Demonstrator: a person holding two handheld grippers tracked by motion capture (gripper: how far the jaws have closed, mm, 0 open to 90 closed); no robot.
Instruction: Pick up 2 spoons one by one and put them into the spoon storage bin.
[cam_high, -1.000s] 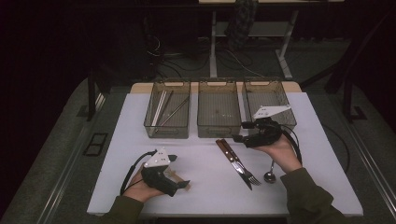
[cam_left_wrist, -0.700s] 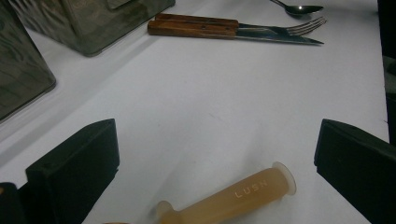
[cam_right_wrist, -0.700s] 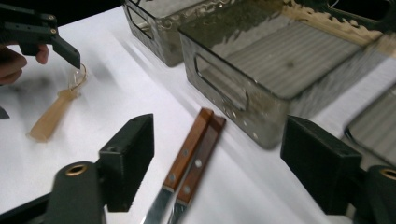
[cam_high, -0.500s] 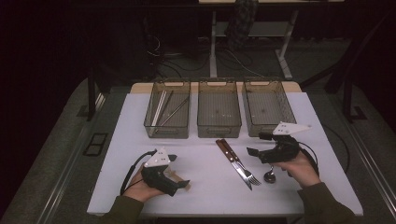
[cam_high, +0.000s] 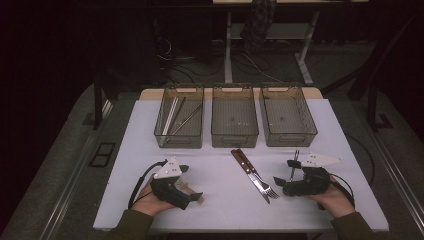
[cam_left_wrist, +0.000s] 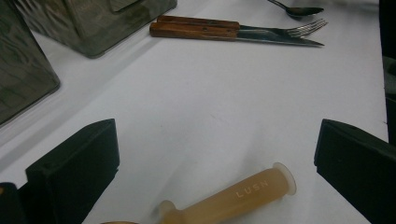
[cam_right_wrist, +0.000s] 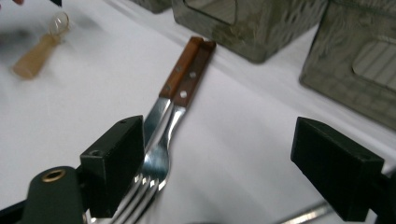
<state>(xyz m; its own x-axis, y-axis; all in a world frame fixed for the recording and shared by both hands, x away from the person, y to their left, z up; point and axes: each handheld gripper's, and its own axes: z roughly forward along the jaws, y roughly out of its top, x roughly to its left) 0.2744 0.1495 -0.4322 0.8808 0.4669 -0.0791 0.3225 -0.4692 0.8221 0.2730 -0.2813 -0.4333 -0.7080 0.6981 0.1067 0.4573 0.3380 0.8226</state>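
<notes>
While right tongs (cam_high: 278, 184) gape, fork (cam_right_wrist: 156, 163) beside left jaw, bare table (cam_high: 220, 190) beyond

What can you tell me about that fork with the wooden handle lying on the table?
The fork has a reddish-brown wooden handle with small metal rivets and a shiny steel neck and tines. It lies flat on the white table, just in front of the middle bin, handle toward the bins, tines toward the person. A matching wooden-handled knife lies right alongside it, side by side. The right gripper hovers at the tine end with its jaws apart, not gripping it.
</notes>
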